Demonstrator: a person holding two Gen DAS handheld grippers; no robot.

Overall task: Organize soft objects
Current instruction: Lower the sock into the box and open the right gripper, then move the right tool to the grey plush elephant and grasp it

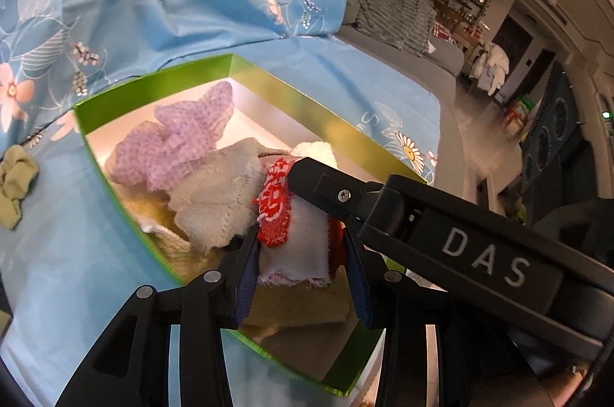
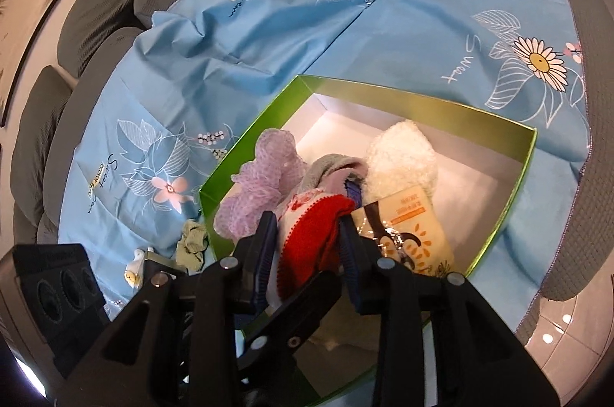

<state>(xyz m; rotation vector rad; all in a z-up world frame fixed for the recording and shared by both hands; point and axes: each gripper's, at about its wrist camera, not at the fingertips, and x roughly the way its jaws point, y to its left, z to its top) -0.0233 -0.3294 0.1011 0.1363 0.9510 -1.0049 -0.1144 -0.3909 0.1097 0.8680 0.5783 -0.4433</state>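
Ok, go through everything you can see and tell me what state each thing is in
Left gripper: shut on red and white cloth.
Right gripper: shut on the same cloth.
Green box: open, partly filled.
Purple mesh cloth: crumpled in box.
Fluffy white sock: in box.
Green scrunchie: outside box, on blue sheet.

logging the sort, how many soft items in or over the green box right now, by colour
purple mesh: 1
grey/beige knit: 1
red and white cloth, held over the green box: 1
white fluffy: 1
packaged socks: 1
total: 5
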